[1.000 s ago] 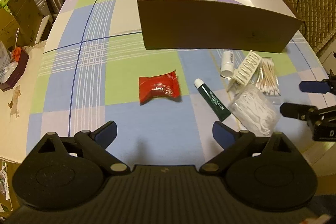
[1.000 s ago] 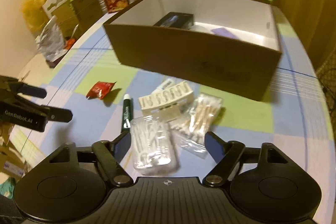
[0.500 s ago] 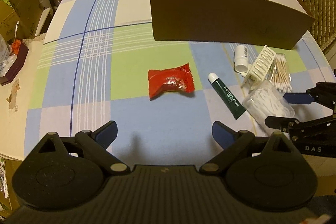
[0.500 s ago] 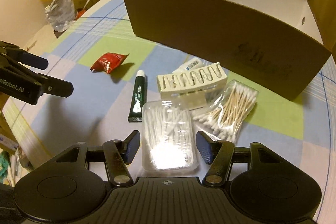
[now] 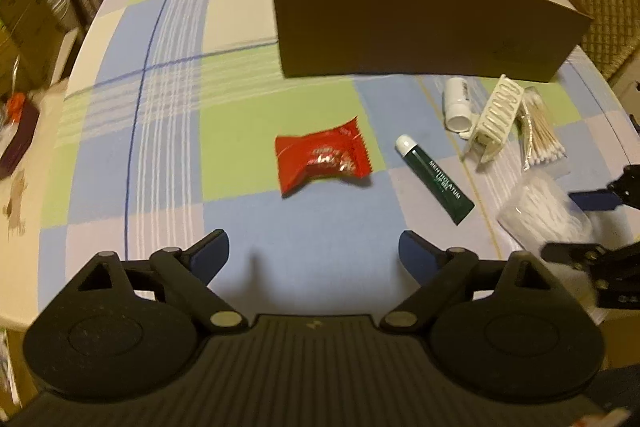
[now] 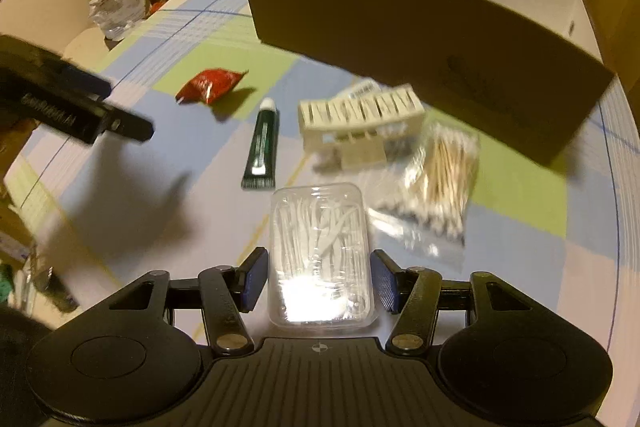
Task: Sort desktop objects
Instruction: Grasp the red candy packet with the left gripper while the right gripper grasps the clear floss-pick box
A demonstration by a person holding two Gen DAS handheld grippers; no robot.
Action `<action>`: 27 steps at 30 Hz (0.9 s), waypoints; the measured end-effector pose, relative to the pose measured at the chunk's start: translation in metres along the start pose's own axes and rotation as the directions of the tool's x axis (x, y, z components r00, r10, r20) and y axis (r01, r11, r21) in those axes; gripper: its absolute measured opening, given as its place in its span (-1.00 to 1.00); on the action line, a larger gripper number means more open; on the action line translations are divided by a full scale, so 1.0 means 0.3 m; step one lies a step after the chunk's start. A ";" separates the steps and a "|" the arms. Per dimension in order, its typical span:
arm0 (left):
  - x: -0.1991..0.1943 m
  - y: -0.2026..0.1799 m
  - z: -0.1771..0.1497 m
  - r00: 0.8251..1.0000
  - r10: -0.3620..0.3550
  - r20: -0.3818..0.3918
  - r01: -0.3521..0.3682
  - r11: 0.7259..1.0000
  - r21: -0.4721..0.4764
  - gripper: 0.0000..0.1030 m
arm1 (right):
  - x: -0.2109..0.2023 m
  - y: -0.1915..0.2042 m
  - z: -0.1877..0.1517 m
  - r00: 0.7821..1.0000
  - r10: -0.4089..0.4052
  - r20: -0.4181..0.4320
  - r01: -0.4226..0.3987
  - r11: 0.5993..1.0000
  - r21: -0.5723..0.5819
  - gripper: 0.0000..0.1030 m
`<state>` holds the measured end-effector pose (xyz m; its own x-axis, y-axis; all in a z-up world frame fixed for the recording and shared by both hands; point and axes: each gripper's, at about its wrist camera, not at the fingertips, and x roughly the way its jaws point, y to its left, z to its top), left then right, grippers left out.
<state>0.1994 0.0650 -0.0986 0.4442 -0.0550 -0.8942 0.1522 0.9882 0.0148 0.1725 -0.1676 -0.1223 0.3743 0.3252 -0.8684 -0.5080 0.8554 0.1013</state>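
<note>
Tabletop (image 5: 168, 131), checked cloth, carrying every loose item; you work from its near edge, hence both tools point steeply down.

Cardboard box (image 5: 420, 27), open-topped, at 12 o'clock in both views; judged to be the place things are sorted into, since a dark object already lies inside against its far wall.

Your right tool (image 6: 318, 281) straddles the clear plastic case of floss picks (image 6: 320, 255), which lies on the cloth at 6 o'clock in the right wrist view; its jaws have just been closing with the case between them; a thin gap shows on each side, so the pads do not yet press; the long sides of the case run along the tool, which lets the pads meet its narrow width.

Your left tool (image 5: 314, 253) is wide open and holds nothing, though its jaws have just been closing a little; the red snack packet (image 5: 320, 159) lies ahead at 12 o'clock, well apart, probably your next pick.

Bag of cotton swabs (image 6: 440, 171) at 1 o'clock of the case, overlapped by the cream slotted rack (image 6: 360, 115); green tube (image 6: 262, 143) at 11 o'clock, cap toward the box; white bottle (image 5: 456, 103) on its side beside the rack.
</note>
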 end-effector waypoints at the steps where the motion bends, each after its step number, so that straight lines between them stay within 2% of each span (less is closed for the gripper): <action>1: 0.005 -0.001 0.001 1.000 -0.002 0.009 0.001 1.000 0.024 0.68 | -0.012 -0.009 -0.016 1.000 0.002 -0.004 -0.002 1.000 0.006 0.03; 5: 0.035 0.001 0.014 0.999 -0.010 0.041 0.005 0.993 0.121 0.61 | -0.060 -0.053 -0.079 0.999 -0.036 -0.019 0.037 0.997 0.063 0.03; 10: 0.083 0.019 0.046 0.997 -0.027 0.070 0.011 0.975 0.222 0.60 | -0.119 -0.138 -0.141 0.989 -0.145 -0.025 0.147 0.971 0.188 0.03; 14: 0.133 0.037 0.071 0.996 -0.052 0.068 0.030 0.956 0.292 0.31 | -0.155 -0.220 -0.171 0.971 -0.238 -0.038 0.238 0.923 0.302 0.03; 17: 0.168 0.036 0.089 0.996 -0.054 0.068 0.027 0.935 0.354 0.26 | -0.180 -0.284 -0.191 0.956 -0.291 -0.045 0.285 0.873 0.396 0.03; 20: 0.195 0.029 0.108 0.996 -0.063 0.069 0.030 0.916 0.400 0.13 | -0.199 -0.335 -0.205 0.947 -0.319 -0.045 0.302 0.831 0.467 0.03; 25: 0.228 0.022 0.142 0.995 -0.080 0.052 0.051 0.906 0.420 0.08 | -0.211 -0.380 -0.213 0.939 -0.342 -0.035 0.306 0.786 0.536 0.03; 27: 0.236 0.018 0.151 0.996 -0.084 0.035 0.063 0.912 0.405 -0.15 | -0.213 -0.390 -0.208 0.934 -0.356 -0.033 0.315 0.777 0.545 0.03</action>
<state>0.2715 0.0599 -0.1416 0.4608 -0.1433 -0.8758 0.5244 0.8401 0.1384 0.1597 -0.3137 -0.1090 0.5045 -0.0138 -0.8633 0.1465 0.9867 0.0698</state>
